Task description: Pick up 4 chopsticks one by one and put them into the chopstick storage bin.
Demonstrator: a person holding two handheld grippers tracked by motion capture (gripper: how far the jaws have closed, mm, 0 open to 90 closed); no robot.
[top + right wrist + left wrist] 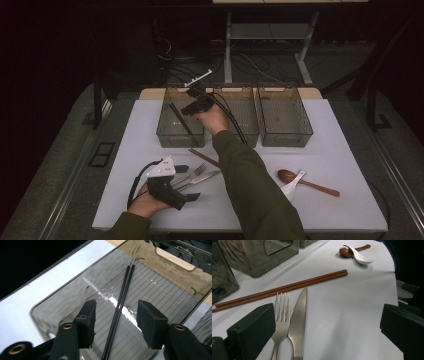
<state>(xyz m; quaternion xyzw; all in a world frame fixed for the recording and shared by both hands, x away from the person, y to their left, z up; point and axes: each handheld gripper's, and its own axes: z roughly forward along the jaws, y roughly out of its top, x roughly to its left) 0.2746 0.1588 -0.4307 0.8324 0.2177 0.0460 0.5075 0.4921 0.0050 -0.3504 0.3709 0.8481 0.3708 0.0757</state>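
My right gripper (192, 107) (116, 312) hangs open over the left grey bin (165, 136) (60, 305). A pair of black chopsticks (179, 119) (125, 287) lies on the bin's floor, below the gap between the jaws and free of the pads. My left gripper (187, 183) (327, 317) rests open near the table's front left. A steel fork (194, 172) (282, 315) and knife (204, 178) (299, 315) lie side by side just ahead of its jaws. Brown chopsticks (202, 157) (287, 287) lie beyond them.
Two more grey bins, middle (247, 120) and right (285, 117), stand in a row at the back of the white mat. A wooden spoon (312, 185) (344, 251) and a white ceramic spoon (292, 186) (360, 258) lie at the front right.
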